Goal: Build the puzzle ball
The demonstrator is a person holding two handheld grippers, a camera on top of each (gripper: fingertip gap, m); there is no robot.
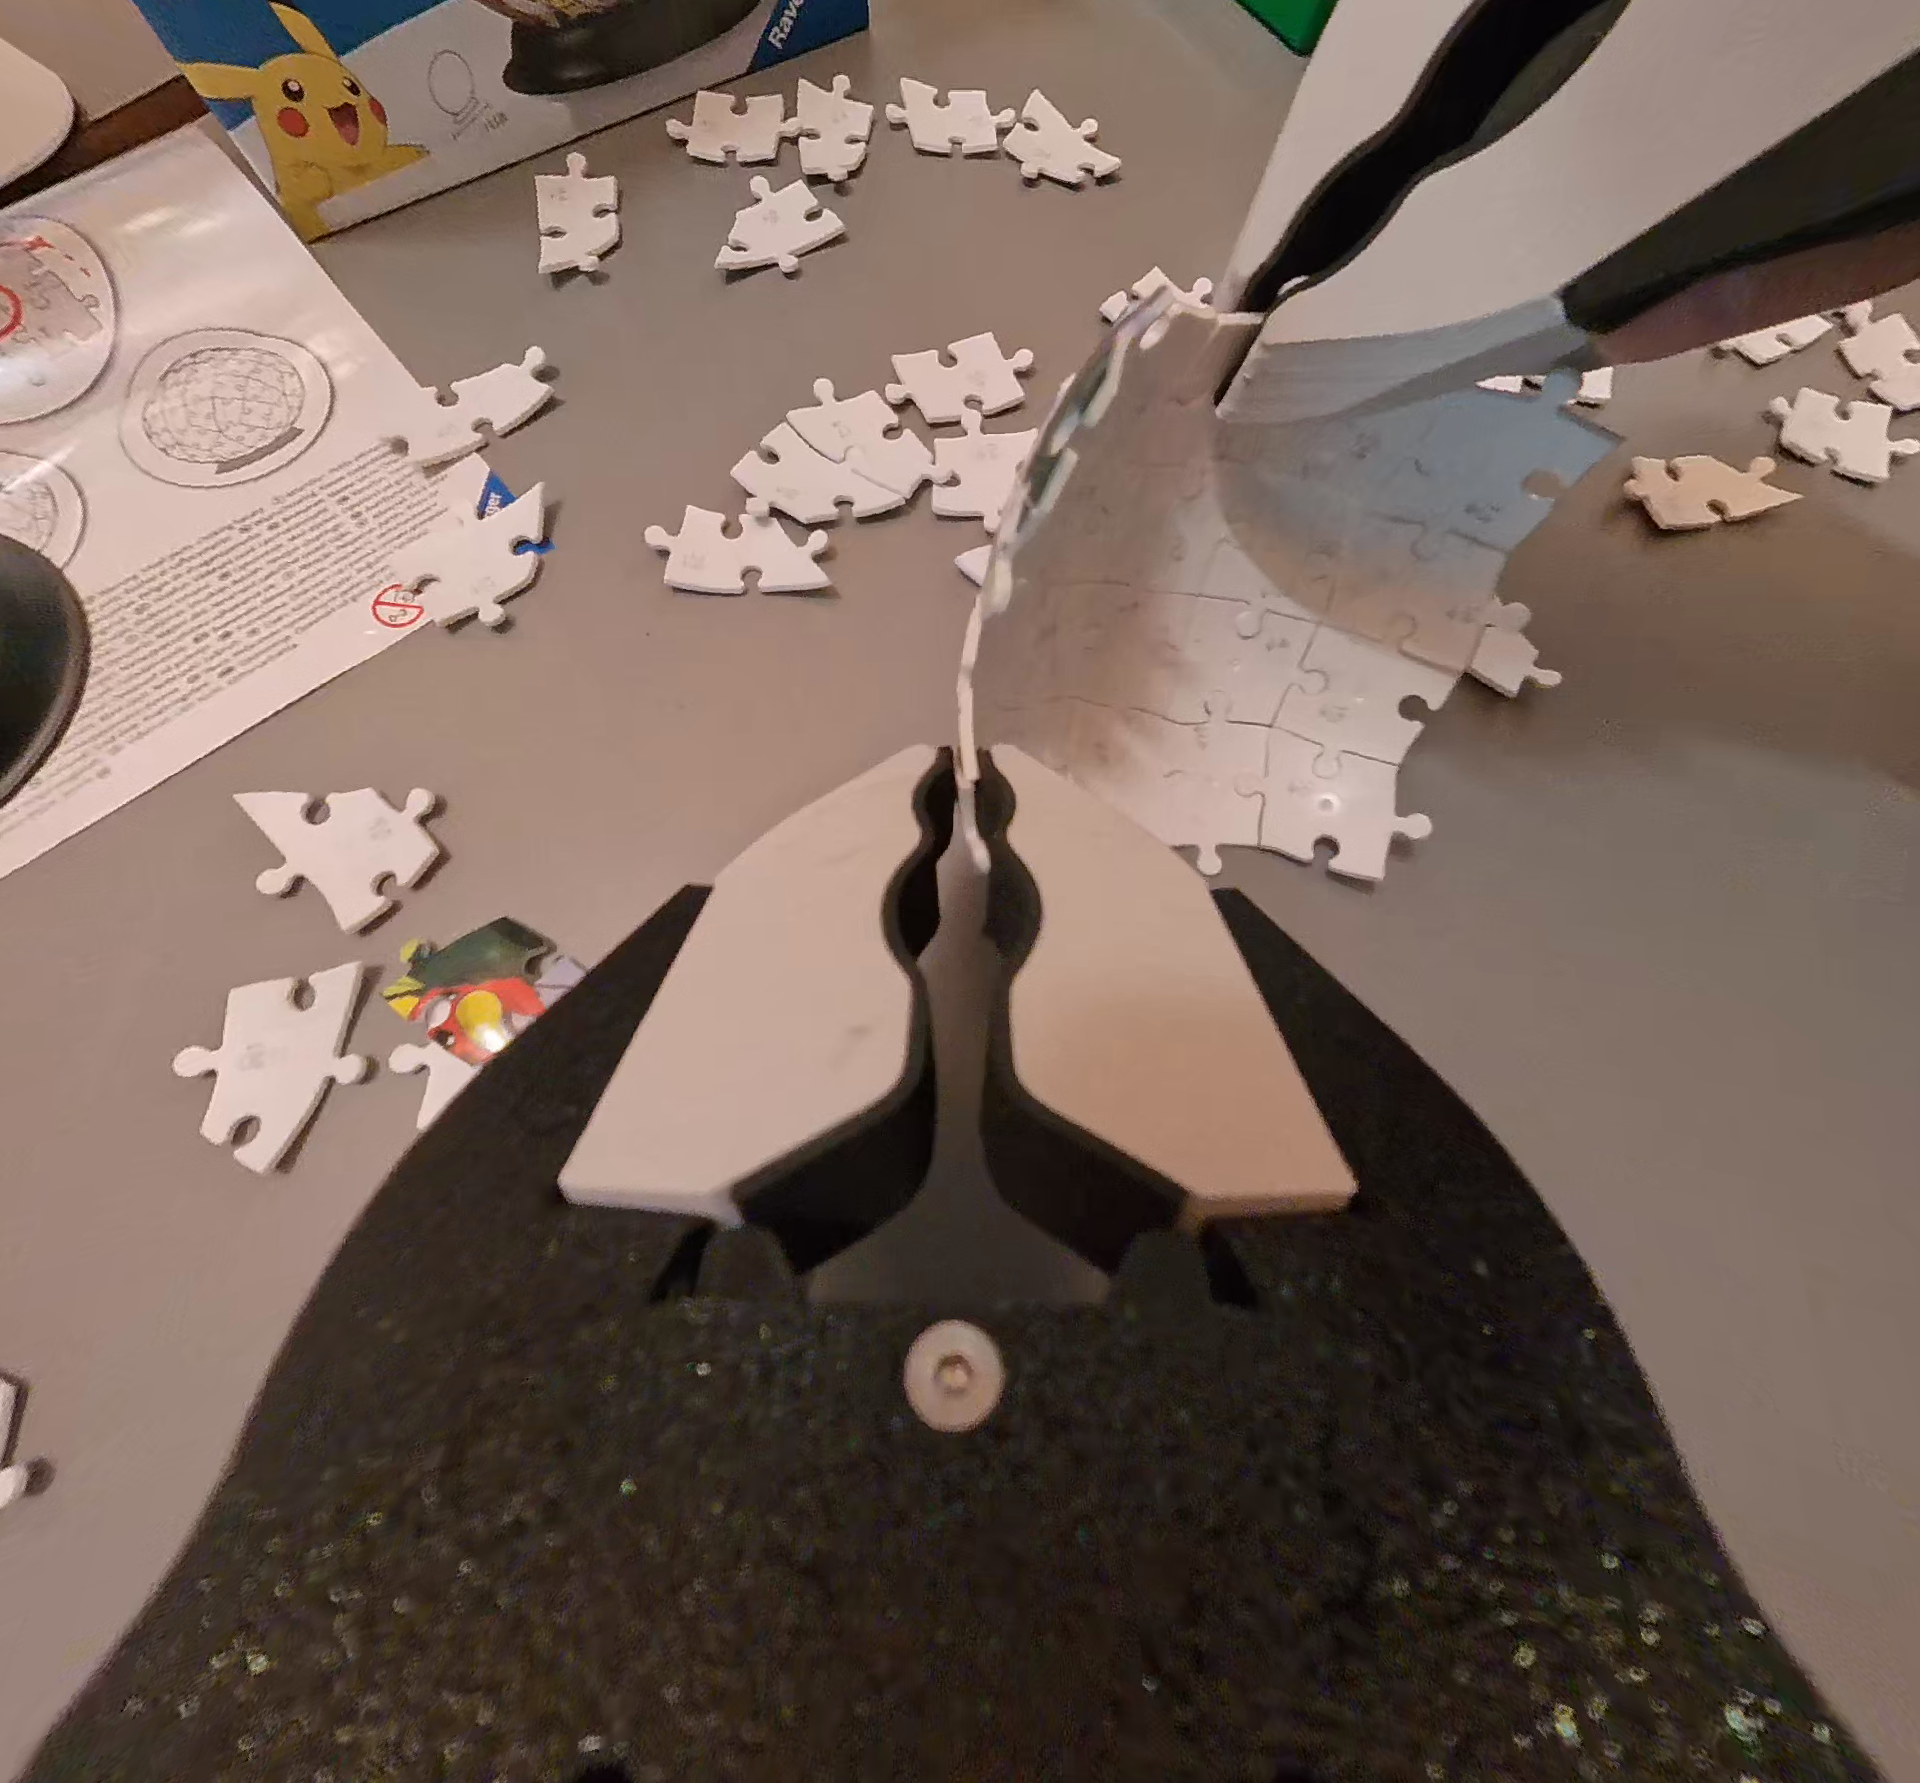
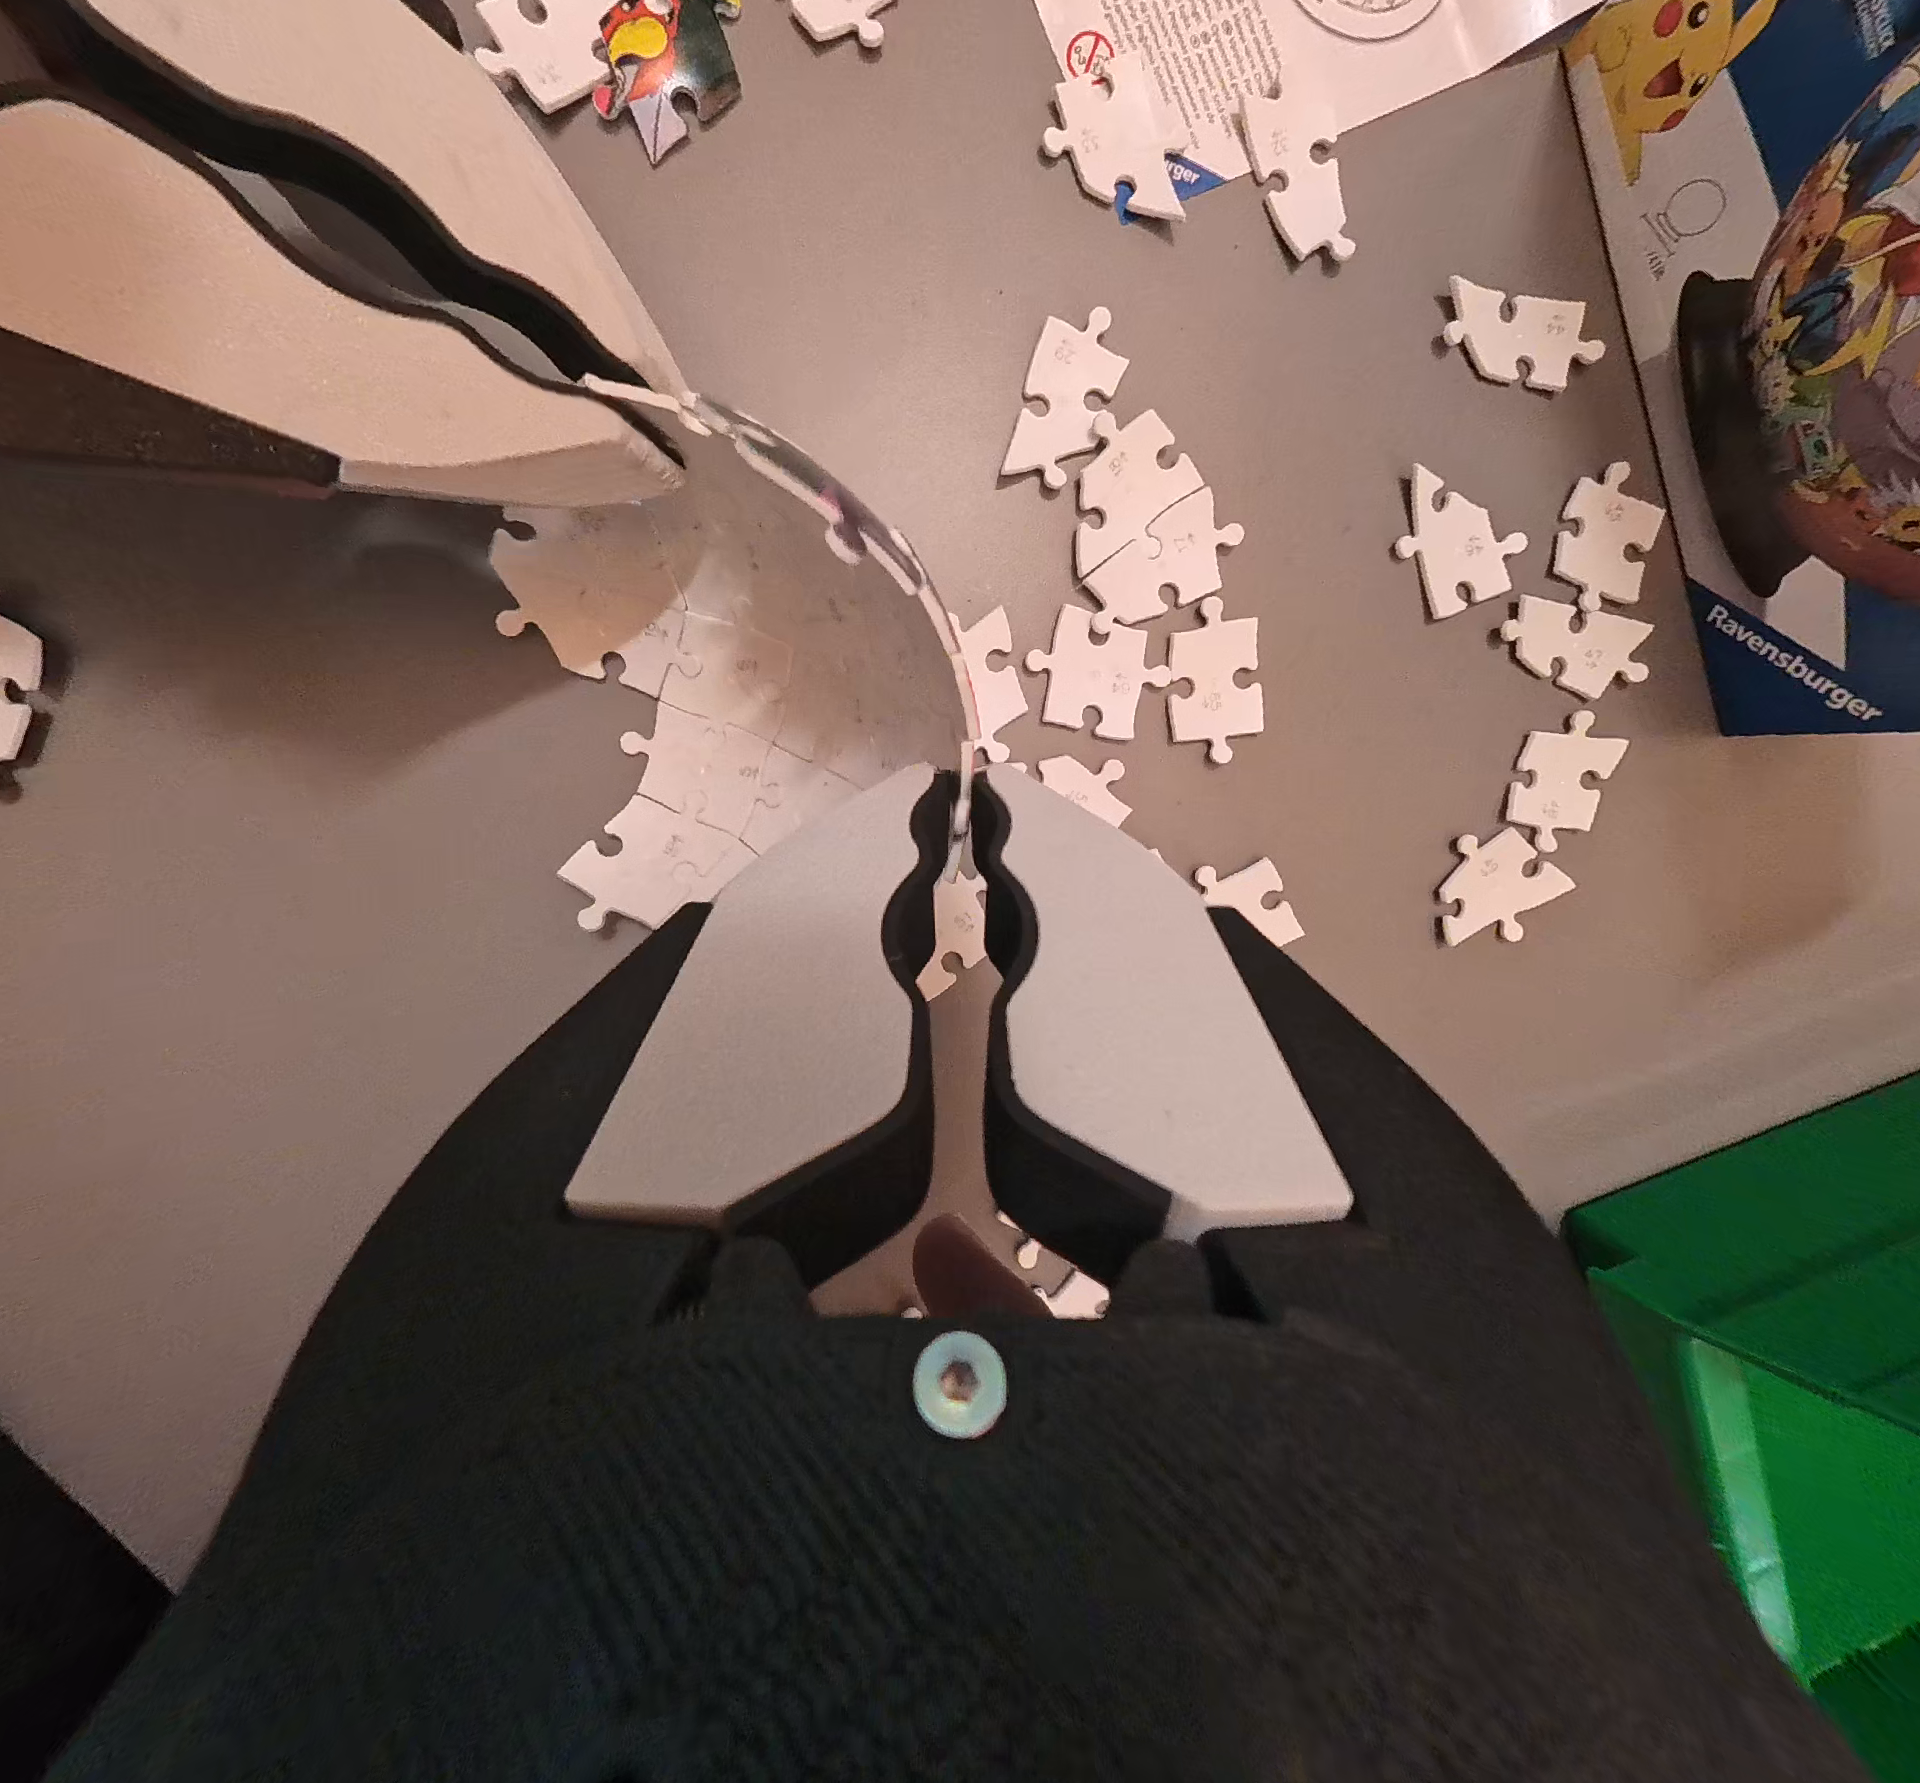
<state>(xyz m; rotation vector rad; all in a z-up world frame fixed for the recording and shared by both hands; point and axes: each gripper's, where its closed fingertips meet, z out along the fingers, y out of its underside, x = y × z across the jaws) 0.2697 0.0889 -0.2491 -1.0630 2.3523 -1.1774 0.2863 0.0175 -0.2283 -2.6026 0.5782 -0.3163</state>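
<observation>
Left of the puzzle box (image 1: 540, 19), left gripper (image 1: 966, 788) pinches the curved puzzle shell (image 1: 1226, 653) by one rim; right gripper (image 1: 1242, 310) clamps the far rim. Risk: any twist or pull apart likely pops seams, dropping pieces among loose pieces (image 1: 790, 549).

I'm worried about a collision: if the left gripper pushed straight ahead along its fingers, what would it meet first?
The curved assembled puzzle section, already clamped in the left gripper. Beyond it, probably the right gripper holding the far edge; depth is unclear.
</observation>
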